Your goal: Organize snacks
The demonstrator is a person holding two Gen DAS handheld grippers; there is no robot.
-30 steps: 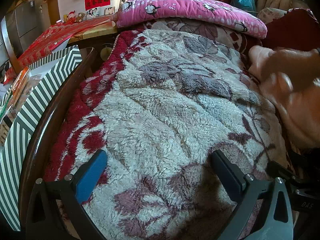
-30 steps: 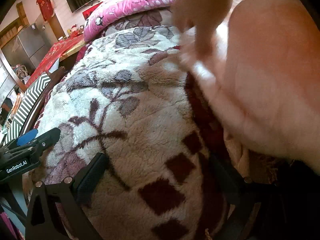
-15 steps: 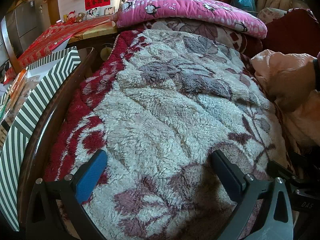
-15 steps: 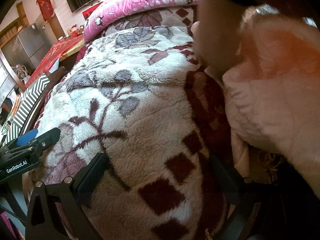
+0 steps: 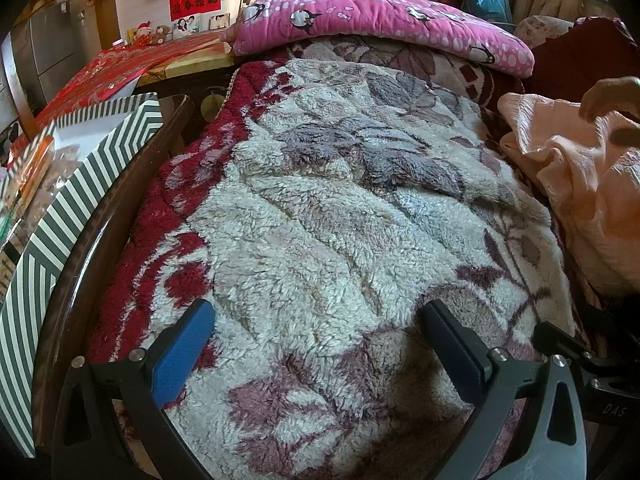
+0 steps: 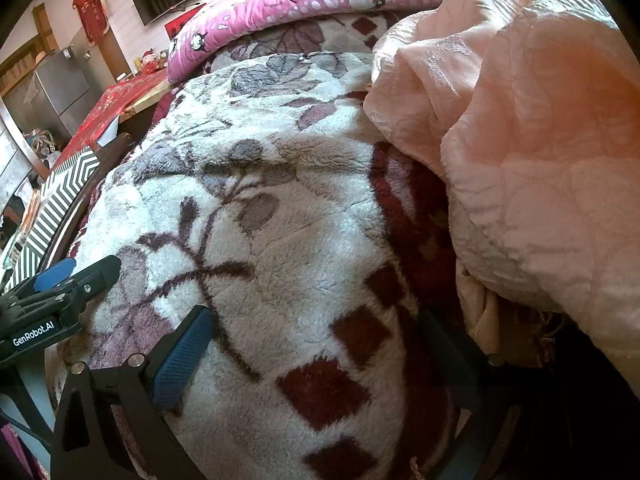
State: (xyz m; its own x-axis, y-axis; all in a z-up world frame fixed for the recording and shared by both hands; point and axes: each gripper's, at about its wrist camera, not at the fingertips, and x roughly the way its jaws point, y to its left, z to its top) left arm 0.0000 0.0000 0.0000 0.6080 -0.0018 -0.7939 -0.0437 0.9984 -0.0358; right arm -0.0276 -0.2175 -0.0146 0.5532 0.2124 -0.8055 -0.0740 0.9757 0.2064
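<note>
Snack packets point(image 5: 32, 176) lie in a green-and-white striped box point(image 5: 60, 216) at the far left of the left wrist view; the box point(image 6: 60, 196) shows small in the right wrist view. My left gripper point(image 5: 318, 344) is open over a fleecy floral blanket point(image 5: 320, 208) with nothing between its fingers. My right gripper point(image 6: 316, 356) is open over the same blanket point(image 6: 260, 208), its right finger in shadow under a peach quilted cloth point(image 6: 540, 140). The left gripper point(image 6: 52, 292) appears at the right wrist view's left edge.
A pink penguin cushion point(image 5: 380, 16) lies across the blanket's far end. The peach cloth point(image 5: 580, 184) is heaped at the right, with a person's hand point(image 5: 608, 96) on it. A dark wooden rail point(image 5: 104, 224) separates the blanket from the box. A red-covered table point(image 5: 120, 64) stands behind.
Both grippers have stayed still. The person's hand has shifted over the peach cloth toward the far right, and the cloth has been rearranged into a heap.
</note>
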